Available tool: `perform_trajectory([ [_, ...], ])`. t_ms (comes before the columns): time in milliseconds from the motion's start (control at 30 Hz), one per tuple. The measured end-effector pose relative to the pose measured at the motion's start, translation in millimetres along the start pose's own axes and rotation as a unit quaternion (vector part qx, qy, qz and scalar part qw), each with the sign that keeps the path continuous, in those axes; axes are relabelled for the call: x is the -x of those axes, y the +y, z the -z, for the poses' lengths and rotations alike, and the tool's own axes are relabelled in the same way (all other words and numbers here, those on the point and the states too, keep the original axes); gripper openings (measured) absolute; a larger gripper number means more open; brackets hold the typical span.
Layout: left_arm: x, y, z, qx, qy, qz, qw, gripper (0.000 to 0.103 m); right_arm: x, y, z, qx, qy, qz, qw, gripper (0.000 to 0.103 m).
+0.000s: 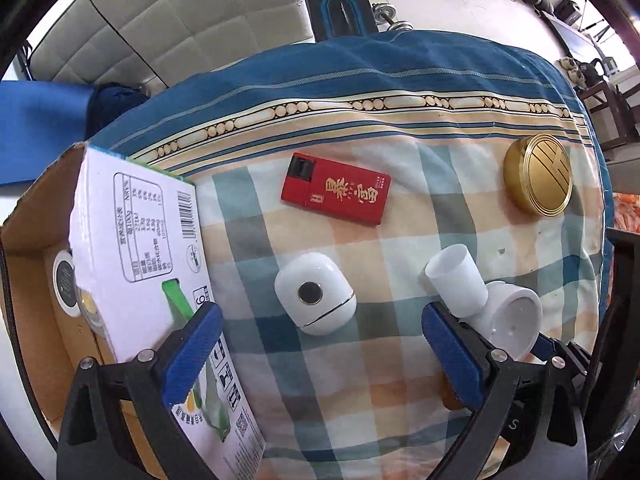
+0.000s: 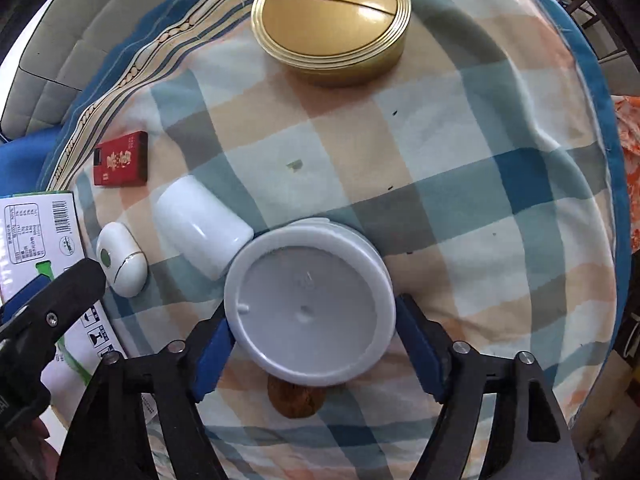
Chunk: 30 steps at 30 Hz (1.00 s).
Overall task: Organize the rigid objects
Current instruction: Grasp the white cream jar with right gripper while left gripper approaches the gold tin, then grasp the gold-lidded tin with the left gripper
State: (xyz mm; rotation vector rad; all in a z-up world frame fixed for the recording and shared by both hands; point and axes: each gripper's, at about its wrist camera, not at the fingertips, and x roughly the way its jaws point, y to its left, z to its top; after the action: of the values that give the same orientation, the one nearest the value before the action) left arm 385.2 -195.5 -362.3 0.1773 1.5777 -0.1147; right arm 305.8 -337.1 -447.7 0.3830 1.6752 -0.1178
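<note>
On the checked cloth lie a red box (image 1: 335,189), a gold round tin (image 1: 538,174), a white rounded case with a dark button (image 1: 315,298), a white cup on its side (image 1: 455,286) and a white round container (image 1: 514,322). My left gripper (image 1: 320,354) is open and empty, just short of the white case. My right gripper (image 2: 314,344) is shut on the white round container (image 2: 310,310), its blue pads against both sides. In the right wrist view the cup (image 2: 202,226) touches the container, the case (image 2: 121,259) lies left, the tin (image 2: 332,20) far ahead, the red box (image 2: 121,159) far left.
An open cardboard box (image 1: 132,240) stands at the left edge of the cloth, with round items inside. A brown round thing (image 2: 296,400) lies under the held container. A padded white sofa (image 1: 192,20) is behind, and gym weights lie on the floor.
</note>
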Motion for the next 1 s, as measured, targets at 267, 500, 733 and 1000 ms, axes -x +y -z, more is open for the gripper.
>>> perform_trajectory([
  [267,25.1,-25.6,1.4,-0.018,-0.021,0.026,0.9993,0.101,28.0,-20.8,1.0,0.021,-0.021,0.029,0.999,0.071],
  [500,36.2,-104.0,-46.2,-0.083,-0.036,0.059,0.9941,0.101,66.2,-83.1,-24.2,-0.037,-0.056,0.028,0.997,0.070],
  [733,-2.6,-164.4,-93.2,-0.137,0.022,0.066,0.9881,0.101,83.2,-100.5,-61.0,-0.041,-0.068,0.051,0.996,0.070],
  [1000,-38.7,-187.0,-94.7,-0.157,0.055,0.053,0.9847,0.063,71.7,-95.5,-51.8,-0.030,-0.065,0.058,0.996,0.070],
])
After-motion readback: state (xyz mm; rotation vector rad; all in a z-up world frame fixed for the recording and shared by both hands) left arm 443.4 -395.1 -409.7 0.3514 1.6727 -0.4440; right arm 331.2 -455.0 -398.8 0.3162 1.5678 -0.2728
